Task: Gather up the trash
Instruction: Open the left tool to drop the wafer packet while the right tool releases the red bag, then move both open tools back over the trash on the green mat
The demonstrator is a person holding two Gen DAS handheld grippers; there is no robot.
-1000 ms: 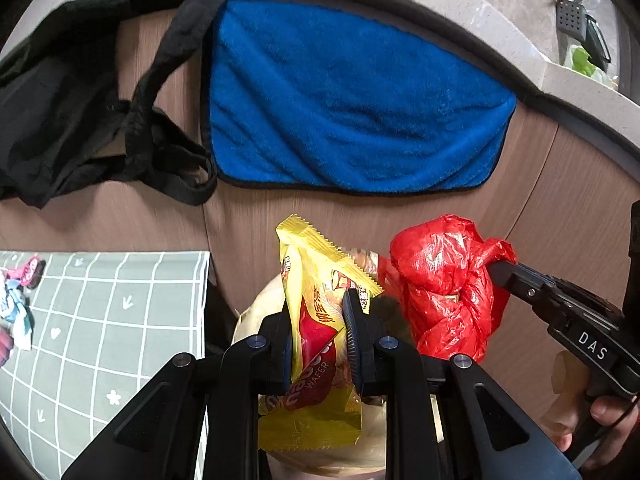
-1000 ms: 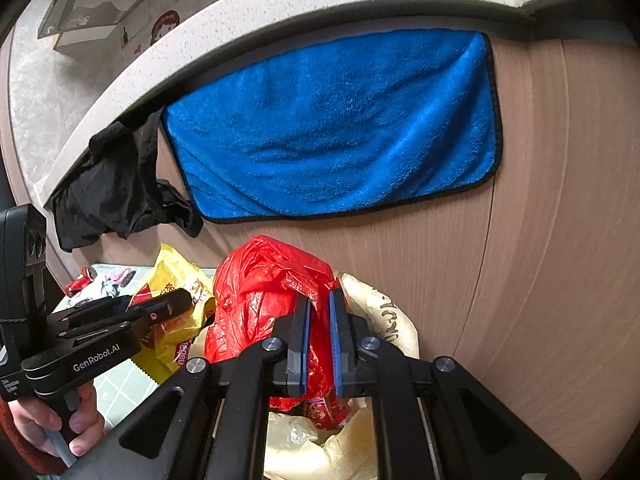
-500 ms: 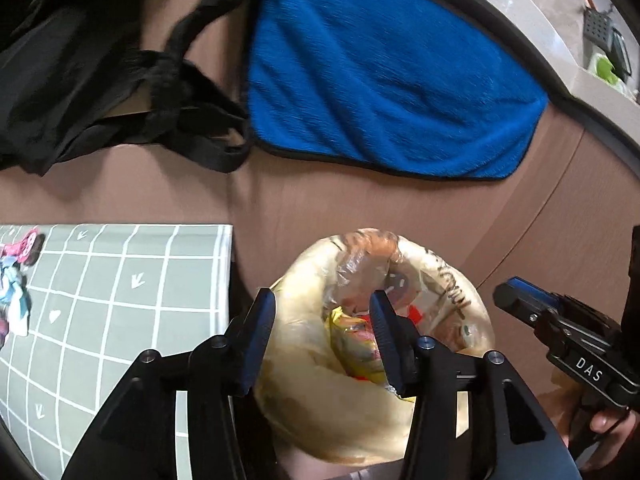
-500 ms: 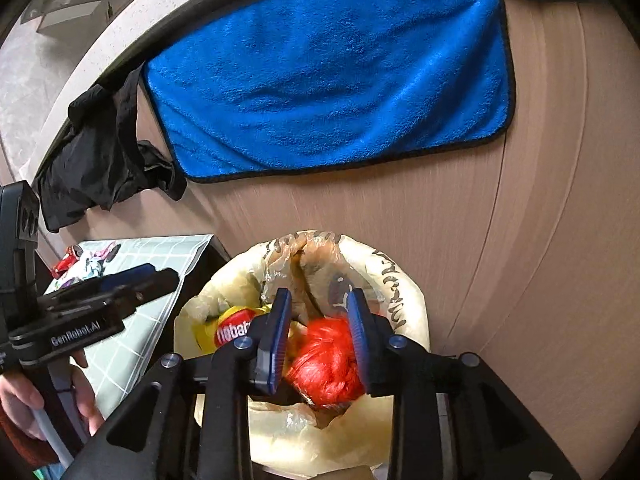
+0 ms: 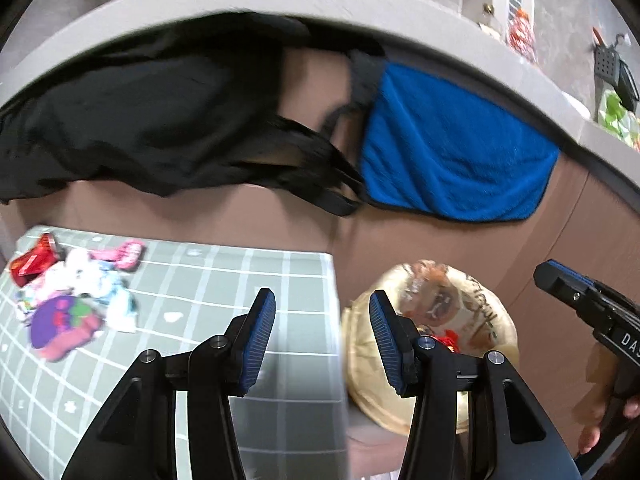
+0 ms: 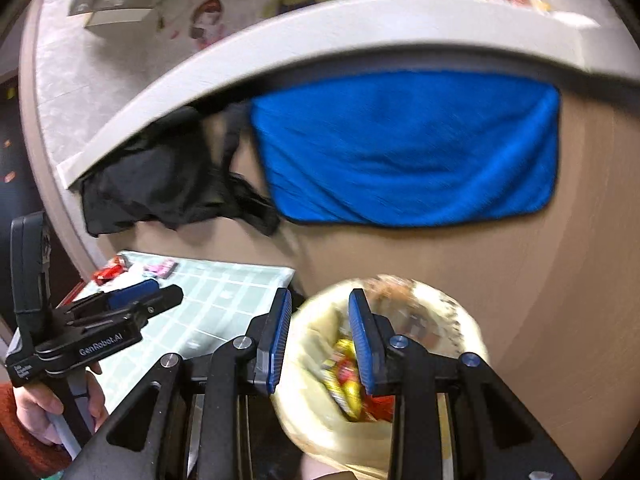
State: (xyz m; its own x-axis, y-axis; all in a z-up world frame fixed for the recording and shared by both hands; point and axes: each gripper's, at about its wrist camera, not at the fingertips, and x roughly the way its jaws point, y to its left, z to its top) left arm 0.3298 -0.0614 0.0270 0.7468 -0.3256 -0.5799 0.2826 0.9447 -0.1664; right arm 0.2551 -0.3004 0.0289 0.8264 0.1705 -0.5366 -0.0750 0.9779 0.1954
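Left wrist view: the left gripper (image 5: 322, 332) has its fingers spread wide with nothing between them, poised above the right edge of a grey-green checked mat (image 5: 224, 280) and the left rim of a bin (image 5: 496, 320) lined with a yellowish bag. A heap of trash (image 5: 72, 300) lies on the far left part of the mat: a red wrapper (image 5: 32, 260), a pink wrapper (image 5: 128, 252), white and pale blue scraps and a purple packet (image 5: 60, 320); the blur hides finer detail. A red bag (image 5: 446, 338) shows inside the bin, just beside the right-hand finger. The right gripper (image 5: 576, 292) enters from the right edge, near the bin's far side.

Right wrist view: the right gripper (image 6: 318, 336) is parted, its fingers empty, hanging over the bin's (image 6: 460, 320) left rim. Yellow and red wrappers (image 6: 346, 376) lie in the bin below the fingers. The left gripper (image 6: 140, 300), held by a hand (image 6: 40, 408), sits over the mat (image 6: 224, 292) at the left; its fingers overlap from this side, so their spread cannot be read here. A blue towel (image 6: 408, 152) and a black cloth (image 6: 160, 184) hang from the counter edge (image 6: 280, 52) against the brown cabinet front (image 6: 520, 300) behind the bin.
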